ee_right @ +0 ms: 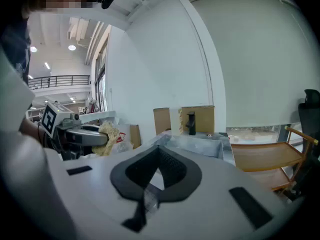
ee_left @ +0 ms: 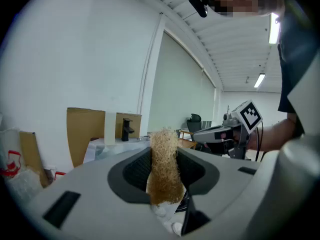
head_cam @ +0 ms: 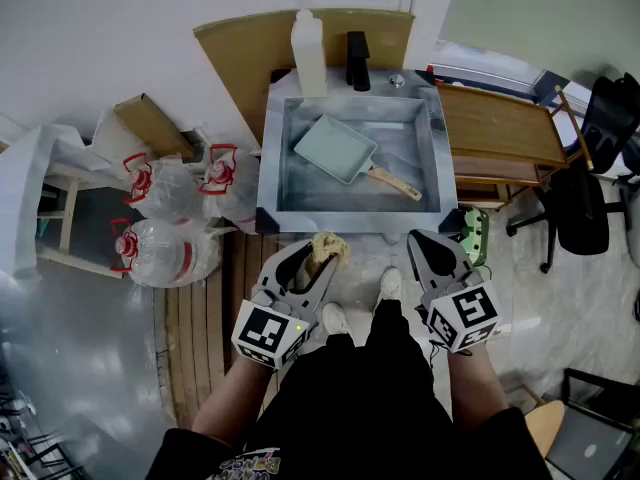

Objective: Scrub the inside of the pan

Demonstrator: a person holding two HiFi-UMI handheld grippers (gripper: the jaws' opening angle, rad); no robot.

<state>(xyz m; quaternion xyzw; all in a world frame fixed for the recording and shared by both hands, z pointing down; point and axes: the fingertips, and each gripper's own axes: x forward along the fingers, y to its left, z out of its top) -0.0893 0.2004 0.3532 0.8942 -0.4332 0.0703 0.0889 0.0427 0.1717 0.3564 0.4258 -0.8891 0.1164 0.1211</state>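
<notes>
Your left gripper point(head_cam: 316, 260) is clamped on the soft, springy scrubber point(ee_left: 164, 166) and your right gripper point(head_cam: 432, 244) is closed empty, so steady the probably light, slippery pan point(head_cam: 335, 148), lying tilted in the sink point(head_cam: 268, 163), by its wooden handle point(head_cam: 396, 181).

Left claw point(head_cam: 318, 256): light grey moulded plastic shell, tapering to point, dark inner recess. Right claw point(head_cam: 424, 240): same grey shell, same shape. Black ribbed pads point(ee_right: 172, 168) line jaws. Black rectangular slots point(ee_right: 245, 204) sunk in shell top. White cube with black square markers point(head_cam: 268, 333) at rear of left claw, small green light on its edge. Matching marker cube point(head_cam: 470, 313) on right claw. Person: black clothing point(head_cam: 370, 398), coloured print point(head_cam: 250, 463) on top, white shoes point(head_cam: 335, 318). Small black head-mounted camera point(ee_left: 198, 5).
</notes>
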